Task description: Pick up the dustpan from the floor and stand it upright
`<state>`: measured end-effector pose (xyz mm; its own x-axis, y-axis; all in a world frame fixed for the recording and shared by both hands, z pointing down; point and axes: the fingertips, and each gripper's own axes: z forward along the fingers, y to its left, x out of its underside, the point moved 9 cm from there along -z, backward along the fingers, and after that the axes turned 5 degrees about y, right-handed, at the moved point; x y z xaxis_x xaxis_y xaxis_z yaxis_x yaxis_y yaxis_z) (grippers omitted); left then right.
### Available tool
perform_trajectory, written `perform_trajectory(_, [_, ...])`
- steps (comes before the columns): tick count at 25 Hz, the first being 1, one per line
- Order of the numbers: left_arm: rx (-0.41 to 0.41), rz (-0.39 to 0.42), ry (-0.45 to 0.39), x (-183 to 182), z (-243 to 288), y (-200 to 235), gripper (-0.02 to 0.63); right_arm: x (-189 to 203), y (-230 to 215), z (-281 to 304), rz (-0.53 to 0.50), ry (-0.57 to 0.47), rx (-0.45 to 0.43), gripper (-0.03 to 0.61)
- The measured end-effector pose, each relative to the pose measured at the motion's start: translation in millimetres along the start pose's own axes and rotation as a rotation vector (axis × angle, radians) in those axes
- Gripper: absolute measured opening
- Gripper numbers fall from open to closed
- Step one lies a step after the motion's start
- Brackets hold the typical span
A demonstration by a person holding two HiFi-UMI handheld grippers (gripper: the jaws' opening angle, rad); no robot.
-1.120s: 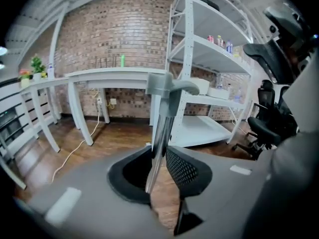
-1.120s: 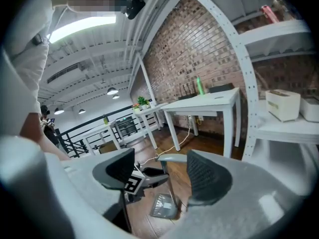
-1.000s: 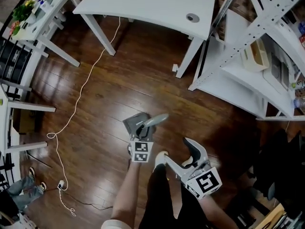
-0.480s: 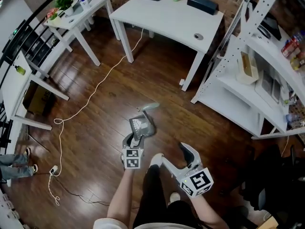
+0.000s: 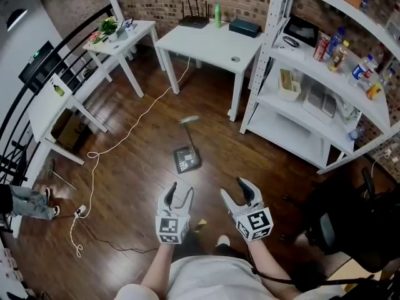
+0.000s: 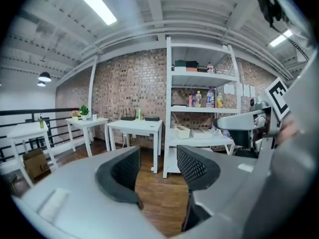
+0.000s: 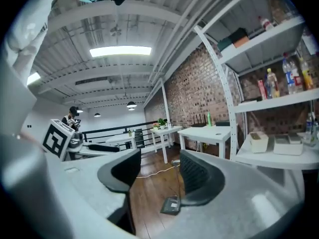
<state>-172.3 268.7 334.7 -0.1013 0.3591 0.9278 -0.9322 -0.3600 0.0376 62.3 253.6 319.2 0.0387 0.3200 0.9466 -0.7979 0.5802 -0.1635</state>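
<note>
The grey dustpan (image 5: 186, 159) stands on the wooden floor, its pan down and its long handle rising toward the desk. It is apart from both grippers. My left gripper (image 5: 180, 190) is held up near my body, well short of the dustpan; its jaws are opening with nothing between them. My right gripper (image 5: 234, 190) hangs beside it, open and empty. In the left gripper view the left gripper (image 6: 158, 158) frames only floor and furniture. In the right gripper view the dustpan (image 7: 171, 204) shows far off, below the gap of the right gripper (image 7: 158, 167).
A white desk (image 5: 209, 39) and a small white table (image 5: 119, 39) stand at the back. A white shelf rack (image 5: 312, 74) with bottles and boxes fills the right. A white cable (image 5: 125, 136) trails across the floor. A black chair (image 5: 350, 220) is at the right; a railing runs along the left.
My left gripper let go of the dustpan's handle and drew back and up. The right gripper rose too. The head view lifted, so the dustpan now looks smaller and stands alone.
</note>
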Motion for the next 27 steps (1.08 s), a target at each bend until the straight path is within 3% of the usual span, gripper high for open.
perform_trajectory(3, [0.010, 0.033, -0.060, -24, -43, -12, 0.276, -22, 20, -21, -0.071, -0.047, 0.031, 0.236])
perform_trajectory(5, [-0.003, 0.030, -0.107, -38, -66, -7, 0.279, -44, 41, -26, -0.168, -0.097, 0.077, 0.305])
perform_trajectory(7, [-0.014, 0.034, -0.155, -46, -83, 1, 0.279, -59, 59, -25, -0.195, -0.124, 0.112, 0.365])
perform_trajectory(10, [-0.025, 0.063, -0.158, -37, -108, 10, 0.291, -59, 85, -27, -0.149, -0.110, 0.121, 0.368])
perform_trajectory(16, [-0.073, 0.058, -0.229, -45, -134, 41, 0.298, -70, 125, -16, -0.206, -0.103, 0.081, 0.368])
perform_trajectory(27, [-0.032, 0.015, -0.192, -28, -145, 54, 0.298, -60, 158, 3, -0.210, 0.045, 0.057, 0.365])
